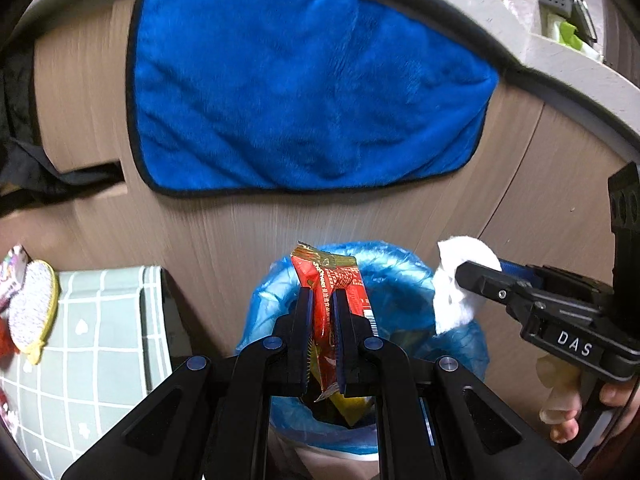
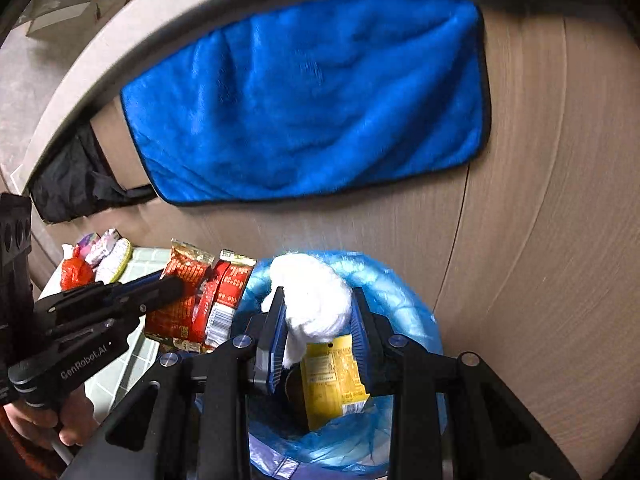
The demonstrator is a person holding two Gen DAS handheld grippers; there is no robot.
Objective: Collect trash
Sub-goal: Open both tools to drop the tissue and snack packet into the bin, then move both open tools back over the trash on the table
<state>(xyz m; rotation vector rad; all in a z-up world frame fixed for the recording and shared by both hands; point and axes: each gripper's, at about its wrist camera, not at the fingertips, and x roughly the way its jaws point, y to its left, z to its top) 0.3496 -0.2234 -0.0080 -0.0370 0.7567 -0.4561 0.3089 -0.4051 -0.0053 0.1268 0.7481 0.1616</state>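
Note:
A red snack wrapper stands upright between the pads of my left gripper, which is shut on it, right above a bin lined with a blue bag. The same red snack wrapper shows at the left of the right wrist view, held by the left gripper. My right gripper is shut on a crumpled white tissue over the blue-lined bin. A yellow packet lies inside the bin. From the left wrist view the white tissue hangs from the right gripper at the bin's right rim.
A blue cloth hangs on the brown cabinet front behind the bin. Left of the bin stands a pale green checked box with small toys on it. A person's fingers grip the right handle.

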